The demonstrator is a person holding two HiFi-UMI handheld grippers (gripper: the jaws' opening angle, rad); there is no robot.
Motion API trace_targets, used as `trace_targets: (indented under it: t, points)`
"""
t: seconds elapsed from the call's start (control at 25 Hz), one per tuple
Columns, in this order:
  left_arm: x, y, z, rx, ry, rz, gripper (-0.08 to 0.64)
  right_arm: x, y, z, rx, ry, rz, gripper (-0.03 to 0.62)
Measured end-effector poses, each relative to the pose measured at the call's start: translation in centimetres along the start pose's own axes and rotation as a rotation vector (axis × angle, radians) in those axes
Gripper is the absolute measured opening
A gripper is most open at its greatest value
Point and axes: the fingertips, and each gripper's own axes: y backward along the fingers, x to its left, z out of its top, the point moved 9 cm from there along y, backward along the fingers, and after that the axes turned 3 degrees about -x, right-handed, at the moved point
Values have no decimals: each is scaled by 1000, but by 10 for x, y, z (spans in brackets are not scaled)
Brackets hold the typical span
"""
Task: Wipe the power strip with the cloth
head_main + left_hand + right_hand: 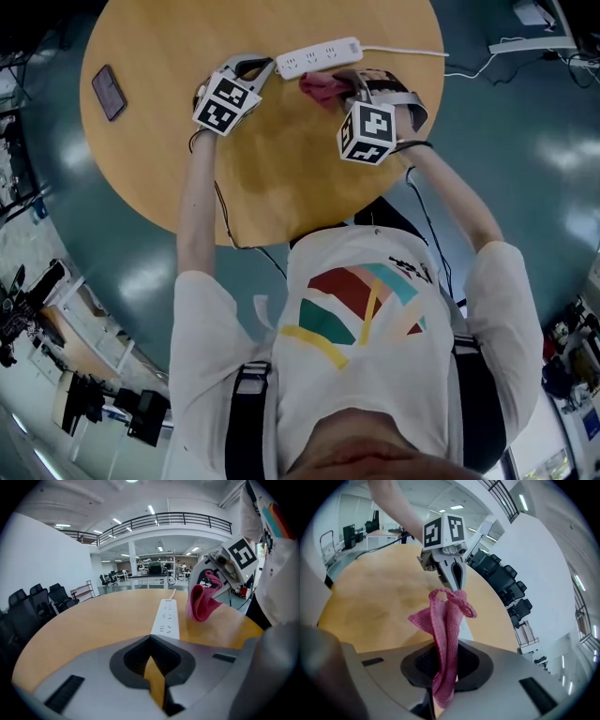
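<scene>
A round wooden counter stands on a glossy teal floor that mirrors pale patches of the lights overhead. The hall is large and open. On one side is a plain white wall with a row of black office chairs before it and a wheeled rack further along. White columns carry a mezzanine whose dark railing curves round above. Long strip lights shine in the white ceiling, and desks with equipment fill the far end
</scene>
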Motion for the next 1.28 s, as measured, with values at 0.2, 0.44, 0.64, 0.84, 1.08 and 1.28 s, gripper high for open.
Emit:
trace_targets:
  t: [0.2, 0.44, 0.64, 0.84, 1.08, 1.28]
  points:
    - [-3, 23, -7, -5, 19, 69, 40, -38, -10, 31, -134, 242, 55, 39]
    - [-5, 62, -23, -27, 69, 72, 40, -76, -34, 76, -156, 1090, 281, 38]
    - [-38, 81, -62, -47, 182, 99, 40, -55, -62, 123, -217, 1465, 502, 40]
    - [-38, 74, -81, -94, 284, 150, 40, -37, -91, 141, -260, 1751, 716, 40]
    - [-36, 95, -94, -147, 338, 179, 40, -19, -104, 146, -239, 1935, 877, 39]
    - [-54, 103, -114, -122, 319, 169, 40, -11, -116, 148, -202, 1947, 856, 40]
